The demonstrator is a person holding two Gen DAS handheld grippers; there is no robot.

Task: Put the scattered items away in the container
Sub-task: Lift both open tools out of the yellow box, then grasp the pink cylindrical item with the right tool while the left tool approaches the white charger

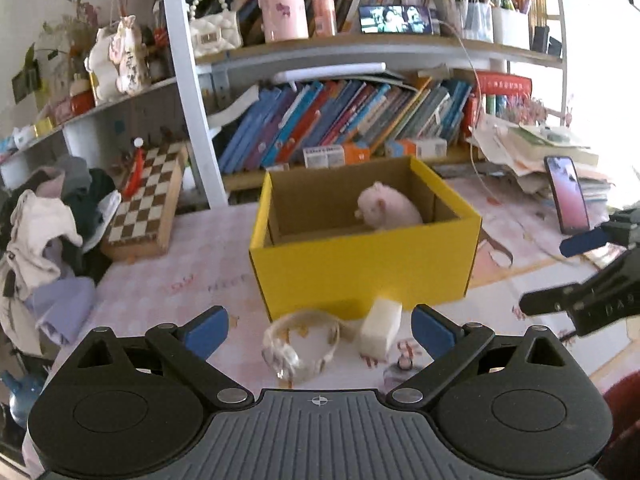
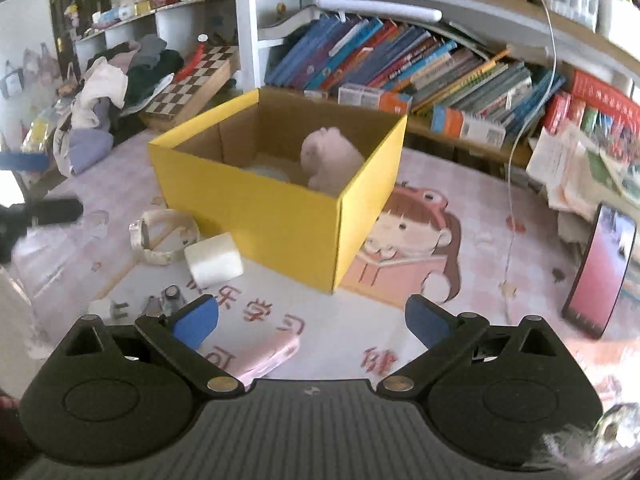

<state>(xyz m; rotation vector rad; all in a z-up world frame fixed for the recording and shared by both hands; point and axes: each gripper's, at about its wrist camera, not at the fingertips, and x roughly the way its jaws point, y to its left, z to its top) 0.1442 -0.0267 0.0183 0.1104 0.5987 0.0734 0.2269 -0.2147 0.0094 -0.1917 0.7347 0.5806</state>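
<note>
Here, view by view:

Left wrist view
- Left tool [image 1: 320, 330]: jaws spread wide, nothing between them, low over the counter [image 1: 168, 280].
- Box [image 1: 360, 264]: one, yellow cardboard, top open, standing on the counter just beyond the tool.
- Plush toy [image 1: 386, 206]: one, pink, inside the box at its right rear.
- Loose things before the box: two here, one white block [image 1: 380, 330] tilted near the box's front wall, one watch [image 1: 298, 346] touching its left side.
- Right tool [image 1: 576, 272]: at the right edge, fingers apart, empty.
- Phone [image 1: 568, 196]: one, propped upright to the right of the box.

Right wrist view
- Right tool [image 2: 312, 322]: jaws wide apart, holding nothing.
- Box [image 2: 256, 216]: one, the plush toy [image 2: 330, 160] inside.
- Loose things on the counter [image 2: 500, 240]: white block [image 2: 214, 260] and watch [image 2: 162, 236] left of the box; one pink case [image 2: 266, 358] between the fingers; one plug [image 2: 110, 308]; one small bottle [image 2: 172, 296], blurred.
- Phone [image 2: 600, 276]: one, at the right.
</note>
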